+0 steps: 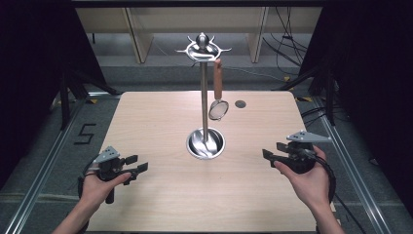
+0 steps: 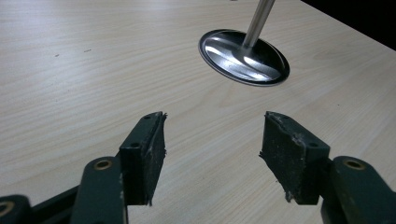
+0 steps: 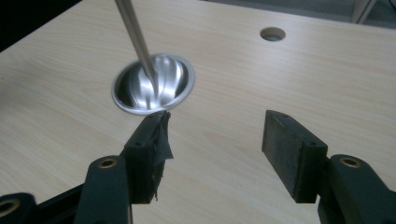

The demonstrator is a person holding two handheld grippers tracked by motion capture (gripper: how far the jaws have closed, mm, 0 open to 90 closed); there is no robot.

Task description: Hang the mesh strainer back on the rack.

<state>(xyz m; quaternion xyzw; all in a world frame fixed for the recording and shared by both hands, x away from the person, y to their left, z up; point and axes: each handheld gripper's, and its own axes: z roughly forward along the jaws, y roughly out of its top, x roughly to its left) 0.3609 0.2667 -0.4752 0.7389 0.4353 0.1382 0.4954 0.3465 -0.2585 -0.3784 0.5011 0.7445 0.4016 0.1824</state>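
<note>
High view: strainer (image 1: 218,108) hangs on rack (image 1: 205,87), 12 o'clock. Left gripper (image 1: 136,165), right gripper (image 1: 272,152) both spread, empty. Risk: careless grab tips rack.

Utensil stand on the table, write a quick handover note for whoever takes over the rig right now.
Left gripper: open, holds nothing, low over the table's near left.
Right gripper: open, holds nothing, near right.
Utensil stand: upright mid-table on its round steel base.
Strainer: wooden handle, hanging from a top hook on the stand's right side.
Done: nothing gripped.
Left: probably the strainer; the right gripper seems nearer to it.
</note>
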